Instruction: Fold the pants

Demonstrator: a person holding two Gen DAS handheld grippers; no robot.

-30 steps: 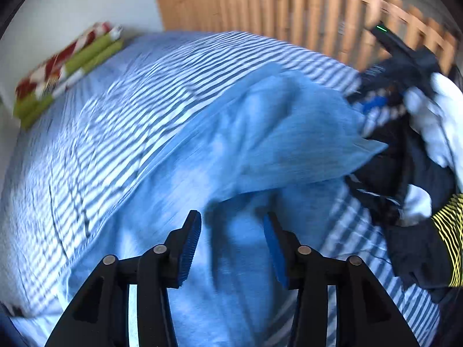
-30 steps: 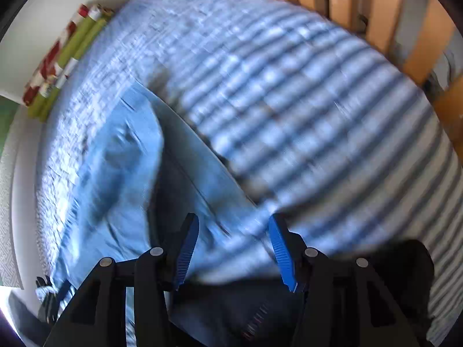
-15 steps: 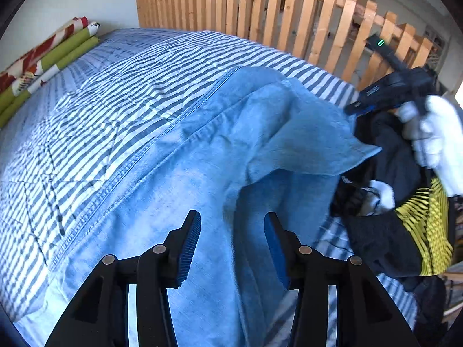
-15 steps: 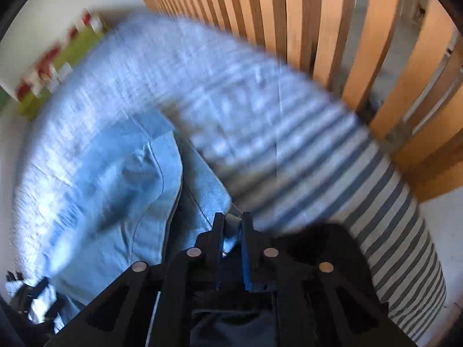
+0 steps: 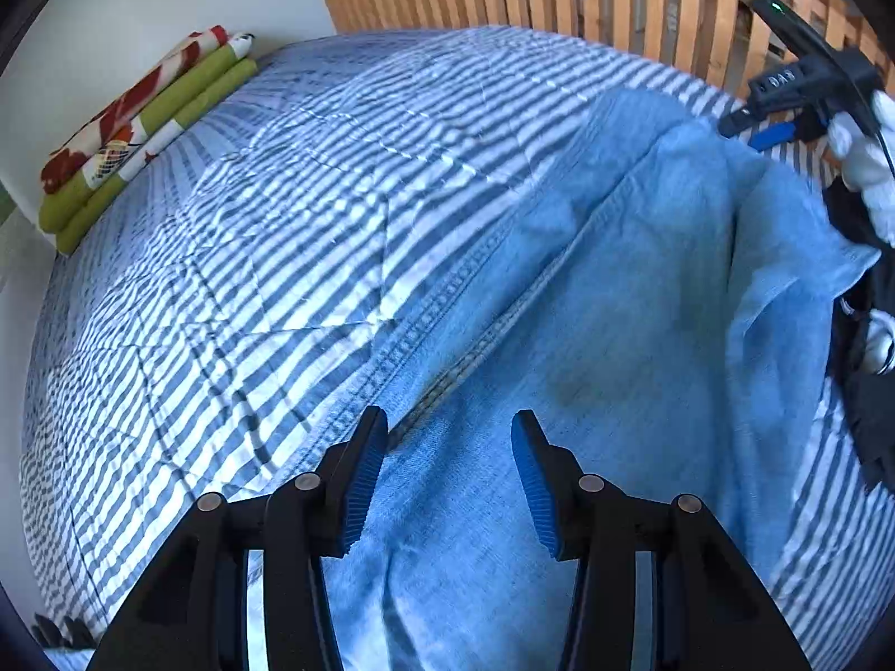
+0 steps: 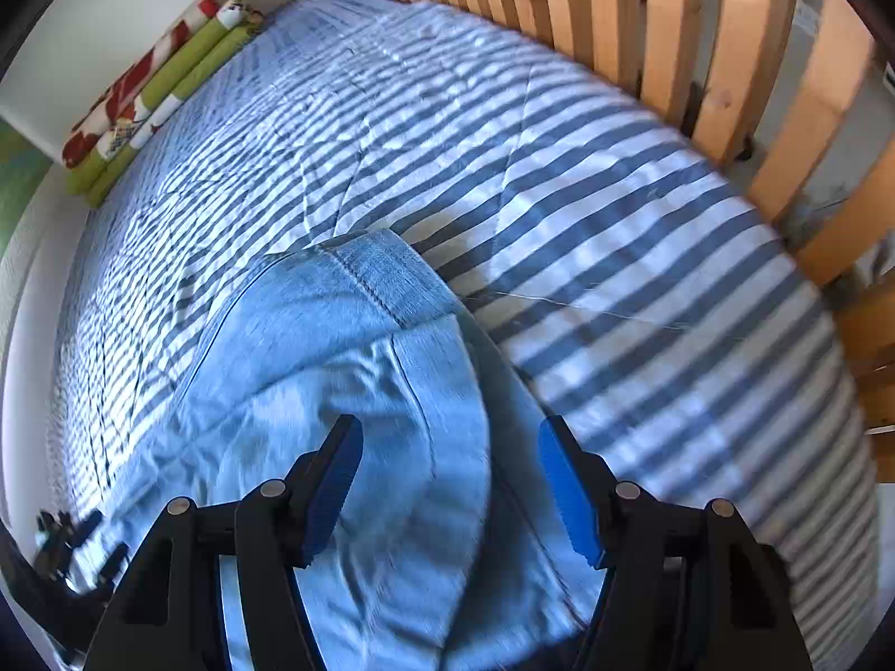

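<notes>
Pants (image 5: 643, 335) beneath both open claws

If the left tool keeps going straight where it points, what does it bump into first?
Most likely the light blue jeans spread on the striped bedcover. The left tool, its jaws closing with nothing clamped, aims down at the denim near its stitched seam.

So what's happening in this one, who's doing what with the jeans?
A person with a handheld gripper in each hand is folding light blue pants on a striped bed cover. The right gripper is opening above a folded-over part of the denim, its pads not pressing it. The left gripper hovers over the seam, jaws closing but holding nothing. The fold looks only partly done.
</notes>
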